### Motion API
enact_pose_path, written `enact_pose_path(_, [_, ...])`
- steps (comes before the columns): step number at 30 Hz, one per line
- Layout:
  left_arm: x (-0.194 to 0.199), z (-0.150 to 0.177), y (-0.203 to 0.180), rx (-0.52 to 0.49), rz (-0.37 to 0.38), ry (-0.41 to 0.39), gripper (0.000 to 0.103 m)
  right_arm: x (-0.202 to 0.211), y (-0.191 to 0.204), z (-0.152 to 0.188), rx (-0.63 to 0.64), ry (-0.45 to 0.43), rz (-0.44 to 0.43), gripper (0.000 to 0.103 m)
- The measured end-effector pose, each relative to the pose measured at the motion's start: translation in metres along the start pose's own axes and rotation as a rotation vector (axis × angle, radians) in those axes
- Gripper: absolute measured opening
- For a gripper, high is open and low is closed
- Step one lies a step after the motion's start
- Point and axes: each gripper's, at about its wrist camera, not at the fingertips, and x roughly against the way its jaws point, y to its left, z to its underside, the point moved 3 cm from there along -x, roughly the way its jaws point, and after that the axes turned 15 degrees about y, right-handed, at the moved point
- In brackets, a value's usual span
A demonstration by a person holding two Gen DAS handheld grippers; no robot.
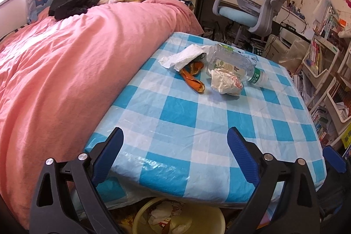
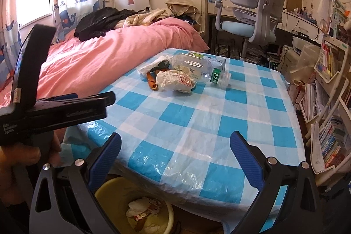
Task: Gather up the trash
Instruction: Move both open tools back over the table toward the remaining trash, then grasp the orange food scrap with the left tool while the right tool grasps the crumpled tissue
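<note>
Two grippers spread wide, left gripper (image 1: 174, 142), right gripper (image 2: 175, 146), one bin (image 2: 114, 192), one bottle (image 1: 232, 63), one orange peel (image 1: 193, 78)

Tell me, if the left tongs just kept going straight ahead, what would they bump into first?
Probably the crumpled white wrapper, with the plastic bottle right behind it. Before that there is only bare checked tablecloth. The left tongs are open; depth is hard to judge.

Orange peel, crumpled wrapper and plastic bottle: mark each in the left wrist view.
orange peel (image 1: 193, 80): left wrist view, on the long curled strip.
crumpled wrapper (image 1: 226, 81): left wrist view, on its white middle.
plastic bottle (image 1: 230, 60): left wrist view, on its clear body.
</note>
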Motion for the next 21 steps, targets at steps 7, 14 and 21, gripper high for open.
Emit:
enact_pose_path(7, [-0.015, -0.016, -0.011, -0.009, -0.025, 0.010, 0.092, -0.007, -0.005, -0.005, 0.000, 0.022, -0.005, 0.095])
enact_pose_path(14, [-0.026, -0.030, -0.015, 0.003, -0.036, 0.015, 0.092, -0.010, -0.006, -0.010, 0.011, 0.032, -0.015, 0.095])
enact_pose_path(21, [-0.041, -0.046, -0.014, 0.018, -0.063, 0.038, 0.092, -0.013, -0.004, -0.013, 0.026, 0.044, -0.021, 0.095])
